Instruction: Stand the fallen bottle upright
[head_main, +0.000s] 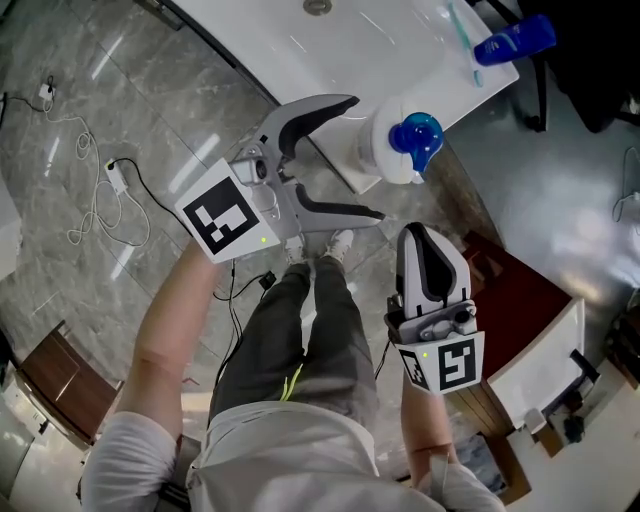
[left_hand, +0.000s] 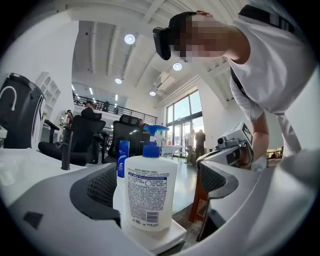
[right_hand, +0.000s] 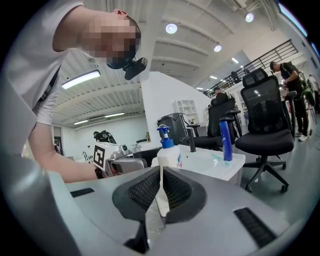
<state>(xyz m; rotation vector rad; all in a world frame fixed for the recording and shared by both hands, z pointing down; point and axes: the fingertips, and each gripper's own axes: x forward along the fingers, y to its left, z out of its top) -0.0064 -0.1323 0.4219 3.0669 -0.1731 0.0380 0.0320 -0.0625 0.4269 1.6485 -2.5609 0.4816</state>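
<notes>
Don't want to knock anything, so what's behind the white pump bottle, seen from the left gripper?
A blue bottle stands on the counter behind the white pump bottle, which covers its right edge. Office chairs sit farther back.

Head view: glossy grey marble-look floor (head_main: 120, 90) fills the left and upper left, with a white cable with plug (head_main: 113, 178) looped on it. White countertop (head_main: 400, 50) runs across top centre. Dark red panel (head_main: 515, 290) at right, brown wooden piece (head_main: 55, 375) lower left.

Left gripper view: white ceiling (left_hand: 100, 30) with round recessed lights (left_hand: 130, 39) at top. Tall windows (left_hand: 182, 117) centre right, bright daylight. Black office chairs (left_hand: 82, 135) at left, railing (left_hand: 112, 109) behind them.

Right gripper view: strip light (right_hand: 82, 79) upper left, white wall (right_hand: 160, 100) centre, another black chair (right_hand: 262, 115) at right.
</notes>
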